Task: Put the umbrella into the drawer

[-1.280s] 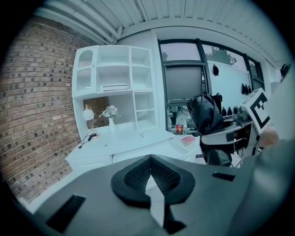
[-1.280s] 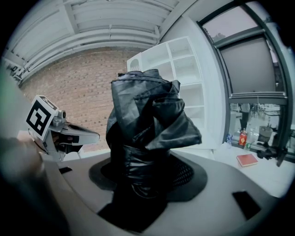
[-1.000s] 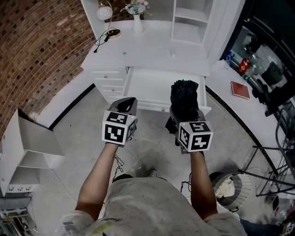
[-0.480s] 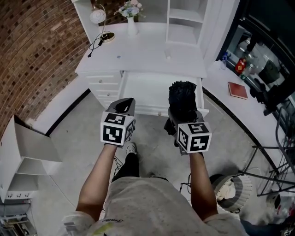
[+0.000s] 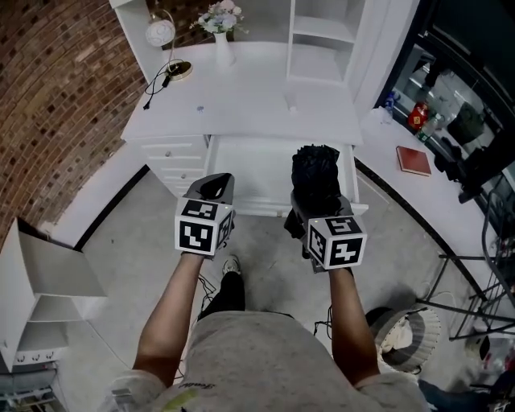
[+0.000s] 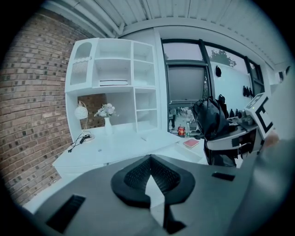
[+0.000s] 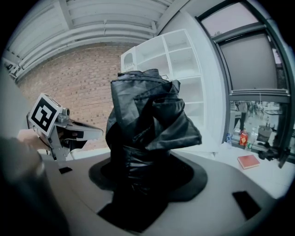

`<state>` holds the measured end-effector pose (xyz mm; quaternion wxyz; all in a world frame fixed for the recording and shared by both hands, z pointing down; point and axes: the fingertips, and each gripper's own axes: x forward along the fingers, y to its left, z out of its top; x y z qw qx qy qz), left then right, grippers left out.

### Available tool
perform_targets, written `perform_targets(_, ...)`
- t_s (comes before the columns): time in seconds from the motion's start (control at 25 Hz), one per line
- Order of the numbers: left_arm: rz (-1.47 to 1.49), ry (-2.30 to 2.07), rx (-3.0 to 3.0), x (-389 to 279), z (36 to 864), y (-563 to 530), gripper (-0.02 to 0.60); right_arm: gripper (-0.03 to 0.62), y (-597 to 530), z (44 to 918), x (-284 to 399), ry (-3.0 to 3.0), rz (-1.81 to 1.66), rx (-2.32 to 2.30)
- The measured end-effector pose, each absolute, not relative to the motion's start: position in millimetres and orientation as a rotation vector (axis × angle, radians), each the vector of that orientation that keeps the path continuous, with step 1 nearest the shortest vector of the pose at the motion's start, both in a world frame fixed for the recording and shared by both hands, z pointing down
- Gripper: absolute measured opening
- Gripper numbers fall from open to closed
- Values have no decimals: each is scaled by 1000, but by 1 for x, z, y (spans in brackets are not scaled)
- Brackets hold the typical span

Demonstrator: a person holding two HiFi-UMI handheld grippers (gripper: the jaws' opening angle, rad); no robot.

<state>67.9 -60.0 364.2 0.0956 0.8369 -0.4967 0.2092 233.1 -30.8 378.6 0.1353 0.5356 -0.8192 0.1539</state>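
My right gripper (image 7: 143,184) has its jaws clamped on the lower part of the folded black umbrella (image 7: 147,124), which stands upright out of them, its loose fabric bunched and creased at the top. My left gripper (image 6: 150,177) has nothing in it: its two dark pads meet at their tips, with only a thin wedge of gap lower down. In the head view, the two grippers sit side by side, the left gripper (image 5: 216,187) level with the right gripper (image 5: 318,211) and well apart from it, both above the grey floor (image 5: 121,233). The umbrella (image 5: 315,173) shows against the right half of the open drawer (image 5: 245,165), not inside it; the white drawer is pulled out toward me from the white desk (image 5: 241,96). To the left of the drawer is a stack of smaller closed drawers (image 5: 173,153). At the far side of the desk stand a white vase of flowers (image 5: 220,24) and, to its left, a round lamp (image 5: 160,32) with a dark cable trailing from its base. A brick wall (image 5: 56,88) runs along the left. On the white surface to the right lies a red book (image 5: 413,159).
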Motion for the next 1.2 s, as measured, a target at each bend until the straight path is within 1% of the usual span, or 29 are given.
perform_targets(0.24, 634, -1418, 2489, 63, 369, -101, -3, 252, -67, 382, 228, -2329, 476, 1577)
perform_targets(1.2, 687, -1141, 2541, 21, 400, -253, -3, 252, -202, 378, 170, -2161, 546, 1680)
